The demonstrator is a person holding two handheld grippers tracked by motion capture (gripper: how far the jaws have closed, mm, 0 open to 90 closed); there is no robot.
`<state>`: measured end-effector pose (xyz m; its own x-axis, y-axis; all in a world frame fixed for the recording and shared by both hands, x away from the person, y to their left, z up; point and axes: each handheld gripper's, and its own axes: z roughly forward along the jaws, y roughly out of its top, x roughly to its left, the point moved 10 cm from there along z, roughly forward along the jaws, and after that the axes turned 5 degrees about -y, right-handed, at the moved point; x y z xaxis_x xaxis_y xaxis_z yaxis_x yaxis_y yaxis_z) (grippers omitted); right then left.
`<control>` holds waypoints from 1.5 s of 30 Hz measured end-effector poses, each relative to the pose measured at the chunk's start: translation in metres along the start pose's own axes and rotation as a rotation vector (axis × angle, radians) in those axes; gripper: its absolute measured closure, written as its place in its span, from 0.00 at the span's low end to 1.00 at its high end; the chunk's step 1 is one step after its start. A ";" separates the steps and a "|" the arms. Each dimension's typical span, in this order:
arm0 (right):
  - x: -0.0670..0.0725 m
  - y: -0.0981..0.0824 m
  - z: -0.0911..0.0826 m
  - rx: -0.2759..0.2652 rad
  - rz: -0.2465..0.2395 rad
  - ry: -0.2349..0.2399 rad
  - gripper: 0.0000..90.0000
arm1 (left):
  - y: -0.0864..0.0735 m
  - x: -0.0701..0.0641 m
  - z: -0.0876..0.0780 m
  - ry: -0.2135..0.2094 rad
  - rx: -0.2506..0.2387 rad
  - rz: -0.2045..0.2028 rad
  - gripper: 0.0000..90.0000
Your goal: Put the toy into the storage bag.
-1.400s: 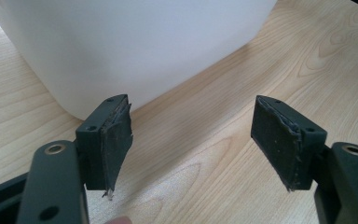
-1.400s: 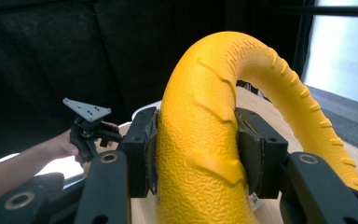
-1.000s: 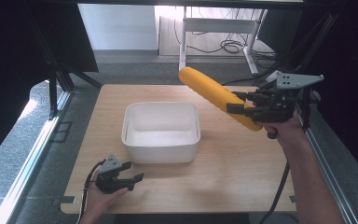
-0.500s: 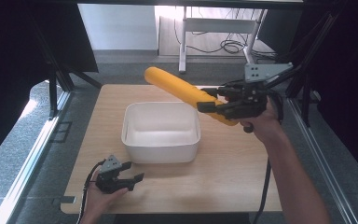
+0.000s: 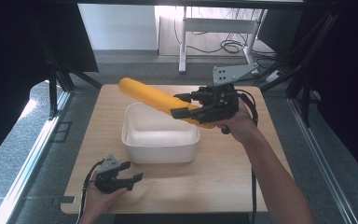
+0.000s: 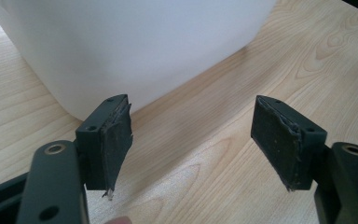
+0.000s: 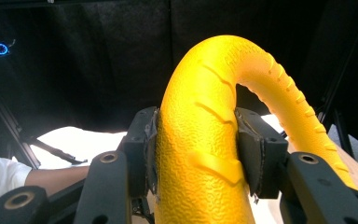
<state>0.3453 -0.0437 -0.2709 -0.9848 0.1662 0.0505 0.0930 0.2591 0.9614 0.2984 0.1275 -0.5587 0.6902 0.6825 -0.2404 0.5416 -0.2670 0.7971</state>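
Note:
A long yellow textured roll (image 5: 158, 98) hangs in the air over the right half of the white tub (image 5: 135, 147), slanting up toward the far left. My right gripper (image 5: 186, 105) is shut on its lower end; in the right gripper view the pads (image 7: 151, 149) press both sides of the yellow roll (image 7: 200, 140). My left gripper (image 5: 133, 171) rests on the table near the front left, open and with nothing between its fingers (image 6: 116, 140), pointed at the white tub's (image 6: 135, 46) near wall.
The wooden table (image 5: 233, 172) has bare surface to the right of and in front of the tub. Dark stands and cables surround the table, and a metal desk frame (image 5: 214, 28) stands beyond its far edge.
My right gripper has carried the yellow roll leftward from the table's right side to above the tub. The left gripper has stayed put.

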 end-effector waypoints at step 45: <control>-0.060 -0.073 0.054 0.089 0.105 -0.070 0.55 | -0.001 0.000 0.002 -0.004 0.007 0.007 0.32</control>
<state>0.4057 -0.0215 -0.3587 -0.9567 0.2618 0.1273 0.2104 0.3195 0.9240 0.2989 0.1267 -0.5608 0.6960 0.6778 -0.2370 0.5402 -0.2769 0.7947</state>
